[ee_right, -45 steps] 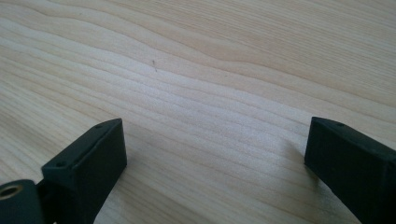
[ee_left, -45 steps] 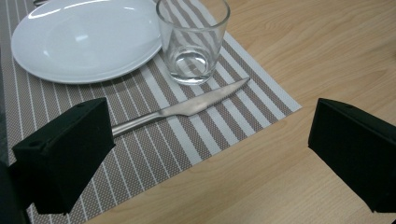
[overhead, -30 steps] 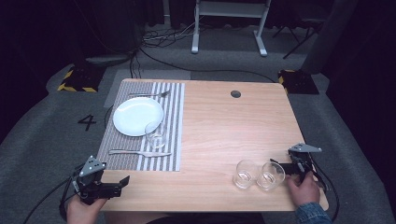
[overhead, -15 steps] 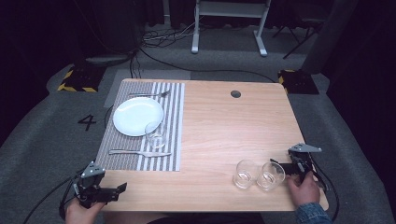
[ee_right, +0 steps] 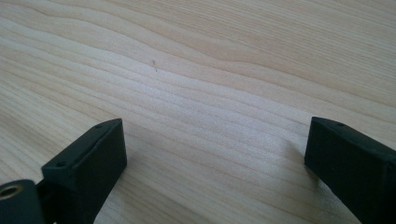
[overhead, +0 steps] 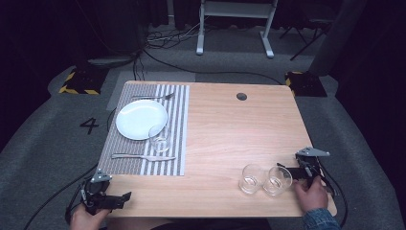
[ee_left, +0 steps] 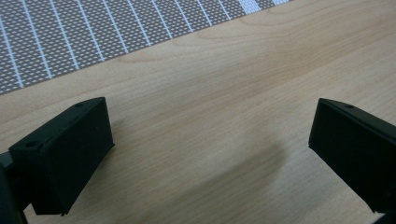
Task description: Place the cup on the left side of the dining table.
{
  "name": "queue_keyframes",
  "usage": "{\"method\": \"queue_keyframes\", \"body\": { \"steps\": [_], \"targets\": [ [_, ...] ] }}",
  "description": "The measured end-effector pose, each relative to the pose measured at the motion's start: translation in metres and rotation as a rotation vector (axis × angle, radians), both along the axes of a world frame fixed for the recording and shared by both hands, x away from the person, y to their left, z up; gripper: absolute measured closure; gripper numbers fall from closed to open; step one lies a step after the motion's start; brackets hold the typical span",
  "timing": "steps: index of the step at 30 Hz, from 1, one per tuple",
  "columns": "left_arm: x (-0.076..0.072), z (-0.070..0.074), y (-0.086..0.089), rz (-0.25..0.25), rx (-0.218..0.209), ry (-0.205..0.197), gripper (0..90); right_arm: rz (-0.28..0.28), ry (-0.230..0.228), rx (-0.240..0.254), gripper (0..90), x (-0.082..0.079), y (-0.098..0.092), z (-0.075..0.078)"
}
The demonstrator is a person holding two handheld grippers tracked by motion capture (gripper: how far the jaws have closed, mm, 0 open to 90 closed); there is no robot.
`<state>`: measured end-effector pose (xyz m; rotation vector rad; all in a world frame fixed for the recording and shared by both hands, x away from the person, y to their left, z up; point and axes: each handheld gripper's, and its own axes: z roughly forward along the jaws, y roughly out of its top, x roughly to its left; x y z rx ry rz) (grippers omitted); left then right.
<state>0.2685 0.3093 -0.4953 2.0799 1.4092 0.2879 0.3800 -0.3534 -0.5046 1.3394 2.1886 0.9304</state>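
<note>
I read two empty glasses (overhead: 265,179) at the table's (overhead: 230,129) near right edge; my right gripper (overhead: 287,172) sits just beside them, jaws wide, holding nothing; my left gripper (overhead: 125,197) rests at the near left corner, jaws wide, empty; grey carpet surrounds.
</note>
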Motion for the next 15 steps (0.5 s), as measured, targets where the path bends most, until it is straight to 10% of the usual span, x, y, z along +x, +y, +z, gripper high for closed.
{"method": "queue_keyframes", "body": {
  "steps": [7,15],
  "targets": [
    [-0.003,-0.019,0.0,-0.022,0.034,-0.209,0.0,0.0,0.0,0.0,6.0,0.0,0.0,0.0],
    [-0.004,-0.022,-0.003,-0.028,0.022,-0.234,0.0,0.0,0.0,0.0,6.0,0.0,0.0,0.0]
  ]
}}
